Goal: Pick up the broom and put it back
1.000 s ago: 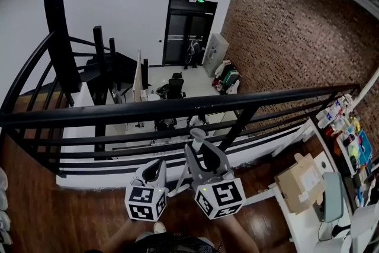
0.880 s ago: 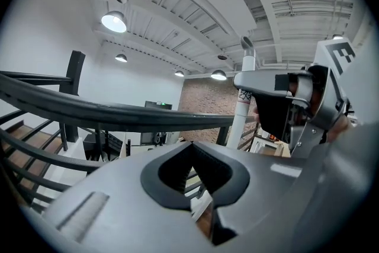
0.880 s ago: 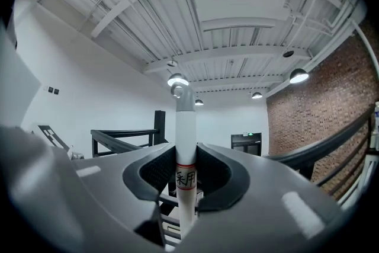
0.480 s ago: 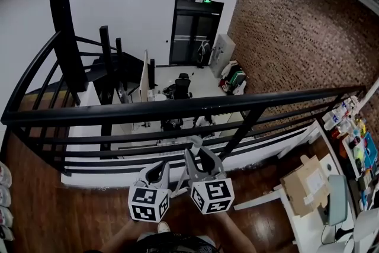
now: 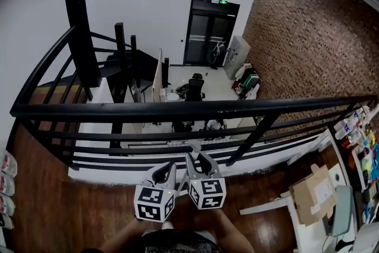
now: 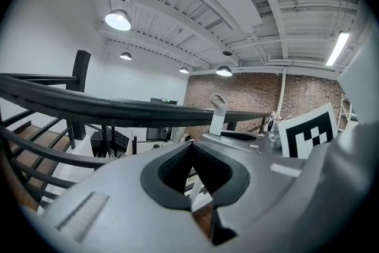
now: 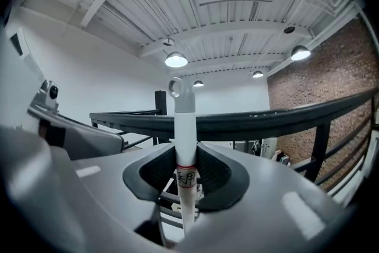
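Right tool clamps the white broom handle, which stands toward 12 o'clock between its pads, ring end up. Left tool, at its 9 o'clock in the head view, has its jaws closed together on nothing. Since a second ago the right tool and handle have come down lower against the black railing, while the left tool has barely shifted. Two tools, one broom handle, one railing.

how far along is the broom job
Done: pickup; the right gripper clamps the white broom handle, upright by the railing. In hand: holding it there. Left: putting it back; it is not yet released. The left gripper is shut and empty.
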The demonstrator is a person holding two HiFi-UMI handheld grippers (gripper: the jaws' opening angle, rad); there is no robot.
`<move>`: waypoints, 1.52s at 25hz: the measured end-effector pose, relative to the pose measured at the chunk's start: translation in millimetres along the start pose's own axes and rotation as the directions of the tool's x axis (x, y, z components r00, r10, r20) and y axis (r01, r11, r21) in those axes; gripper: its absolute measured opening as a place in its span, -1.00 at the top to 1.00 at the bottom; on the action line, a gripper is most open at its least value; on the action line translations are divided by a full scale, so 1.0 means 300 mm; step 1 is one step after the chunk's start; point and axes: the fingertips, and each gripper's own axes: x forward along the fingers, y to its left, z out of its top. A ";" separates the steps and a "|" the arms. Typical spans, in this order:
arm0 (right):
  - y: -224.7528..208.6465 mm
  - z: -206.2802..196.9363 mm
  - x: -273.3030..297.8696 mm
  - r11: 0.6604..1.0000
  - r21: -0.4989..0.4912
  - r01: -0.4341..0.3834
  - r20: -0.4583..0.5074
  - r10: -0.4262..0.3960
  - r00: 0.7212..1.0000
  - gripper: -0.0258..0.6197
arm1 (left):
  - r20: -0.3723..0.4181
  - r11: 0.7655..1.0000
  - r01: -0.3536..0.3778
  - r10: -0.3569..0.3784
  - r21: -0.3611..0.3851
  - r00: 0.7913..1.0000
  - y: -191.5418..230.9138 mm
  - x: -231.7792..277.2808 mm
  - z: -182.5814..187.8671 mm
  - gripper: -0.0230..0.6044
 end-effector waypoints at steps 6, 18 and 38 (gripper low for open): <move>-0.005 -0.097 0.092 1.000 0.009 0.007 -0.054 -0.006 0.999 0.62 | -0.016 1.000 -0.011 0.011 0.011 1.000 0.037 0.030 -0.010 0.91; -0.041 -0.285 0.263 0.999 0.023 0.039 -0.182 -0.034 0.983 0.62 | -0.044 1.000 0.006 -0.005 0.018 0.999 0.085 0.091 -0.020 0.91; -0.085 -0.292 0.490 0.998 0.025 0.060 -0.182 -0.055 0.982 0.62 | -0.067 1.000 -0.020 0.021 0.014 0.998 0.183 0.126 -0.019 0.91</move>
